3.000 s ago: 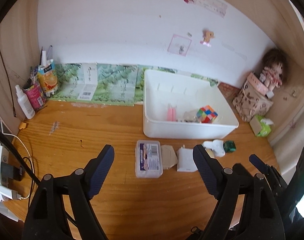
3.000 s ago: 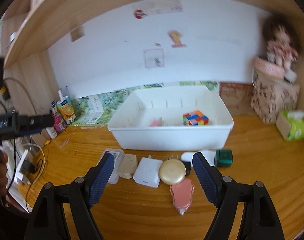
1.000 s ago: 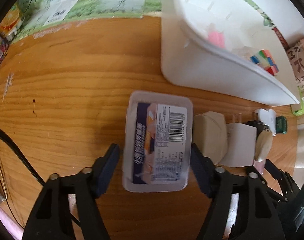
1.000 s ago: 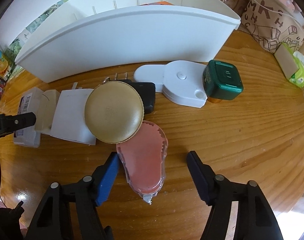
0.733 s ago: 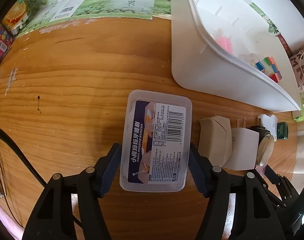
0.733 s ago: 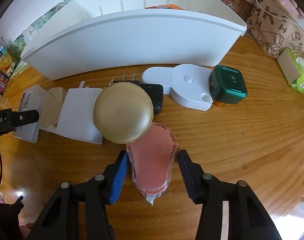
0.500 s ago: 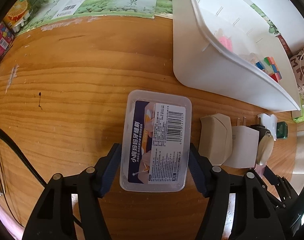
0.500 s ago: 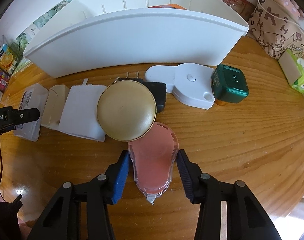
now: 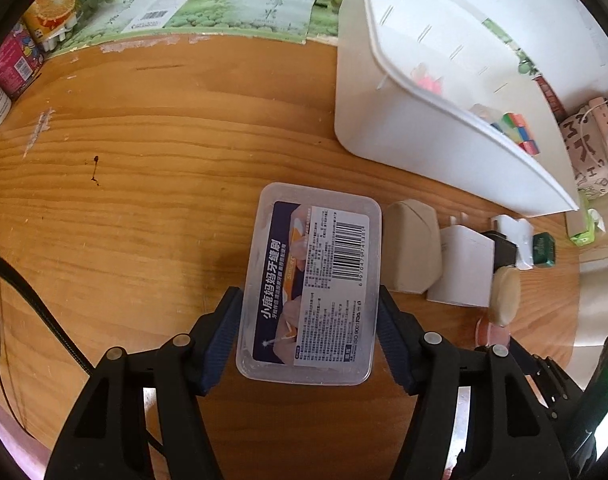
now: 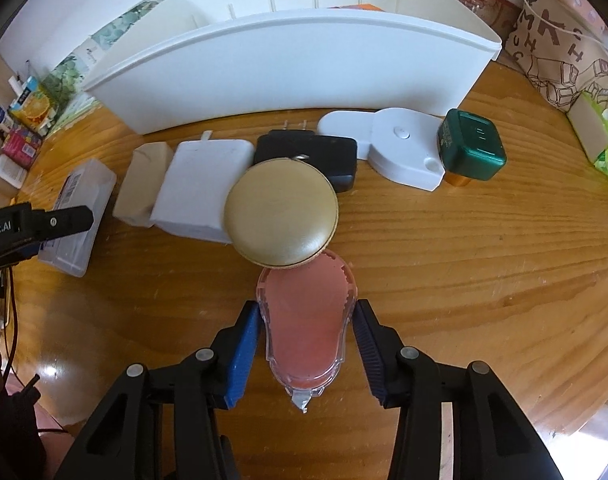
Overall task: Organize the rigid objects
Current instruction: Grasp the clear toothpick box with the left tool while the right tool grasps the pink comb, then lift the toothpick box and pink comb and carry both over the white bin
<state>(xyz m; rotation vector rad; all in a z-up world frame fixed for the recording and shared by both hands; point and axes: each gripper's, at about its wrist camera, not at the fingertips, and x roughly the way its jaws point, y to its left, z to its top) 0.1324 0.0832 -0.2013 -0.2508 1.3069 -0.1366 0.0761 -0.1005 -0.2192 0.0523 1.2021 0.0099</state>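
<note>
Both tools now grip their picks on the desk (image 9: pixel 144 200): right tool (image 10: pixel 306 342), jaws just narrowed, clasps the pink dispenser (image 10: pixel 306 332); left tool (image 9: pixel 309 332) clamps the clear box (image 9: pixel 312 284), white bin (image 10: pixel 288 68) beyond

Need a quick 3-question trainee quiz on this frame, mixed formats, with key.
1. True or false: the left gripper has its pads against the long sides of the clear plastic box with a barcode label.
2. What sits between the pads of the right gripper? A) green square-capped bottle B) pink translucent correction-tape dispenser C) white charger block
3. Fill in: the round gold compact overlaps the far end of the pink dispenser and rests partly on the ____ plug adapter.

Key: 1 true; 2 B; 3 black. The right jaws have just been closing around the dispenser.
</note>
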